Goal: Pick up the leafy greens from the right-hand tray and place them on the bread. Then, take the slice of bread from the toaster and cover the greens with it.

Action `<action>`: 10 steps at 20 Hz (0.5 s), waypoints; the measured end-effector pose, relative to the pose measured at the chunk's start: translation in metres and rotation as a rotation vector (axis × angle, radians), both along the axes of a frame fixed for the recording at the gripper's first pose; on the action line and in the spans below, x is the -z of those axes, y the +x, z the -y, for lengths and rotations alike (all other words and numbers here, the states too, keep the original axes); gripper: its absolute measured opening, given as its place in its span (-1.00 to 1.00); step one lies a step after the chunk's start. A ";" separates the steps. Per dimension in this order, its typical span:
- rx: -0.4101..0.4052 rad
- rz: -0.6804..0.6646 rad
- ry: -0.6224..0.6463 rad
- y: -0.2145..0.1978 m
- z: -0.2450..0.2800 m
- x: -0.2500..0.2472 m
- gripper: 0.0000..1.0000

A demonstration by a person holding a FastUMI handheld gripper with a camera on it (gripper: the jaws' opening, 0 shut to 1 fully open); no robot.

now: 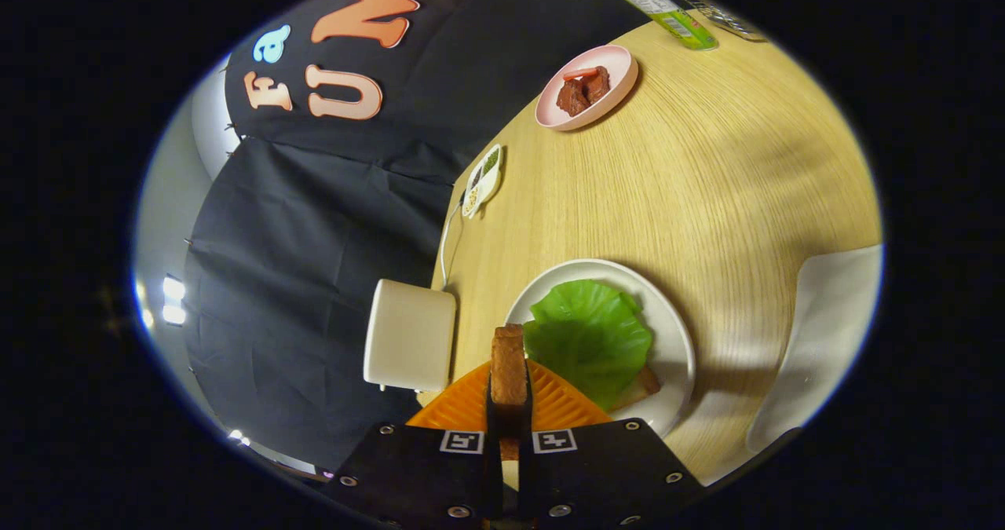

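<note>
Claw (509, 404) closed on a slice of bread (508, 365), held on edge between both fingers, crust edge toward the camera. Just beneath and beyond the fingers, an orange ribbed tray (463, 408). Just ahead, to the right of the held slice, a white plate (675, 341) carrying leafy greens (589, 338) laid over a lower slice of bread (645, 381), one corner exposed. Left of the plate, at the edge of the table (707, 169), a white toaster (408, 335). Farther along the table: a small compartmented dish (482, 180), a pink plate (608, 102) with dark brown pieces of food (582, 90), and a green bottle (677, 20).
</note>
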State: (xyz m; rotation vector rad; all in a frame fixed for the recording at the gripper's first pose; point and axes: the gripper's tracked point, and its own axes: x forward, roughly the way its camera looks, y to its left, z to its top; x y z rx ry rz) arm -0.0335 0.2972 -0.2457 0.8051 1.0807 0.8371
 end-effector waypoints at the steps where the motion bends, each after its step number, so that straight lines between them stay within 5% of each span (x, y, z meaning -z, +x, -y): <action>1: 0.008 0.001 -0.020 0.003 0.002 0.005 -0.83; 7: 0.047 0.000 -0.075 0.007 0.014 0.010 -0.68; 10: 0.083 0.036 -0.098 0.013 0.023 0.002 -0.16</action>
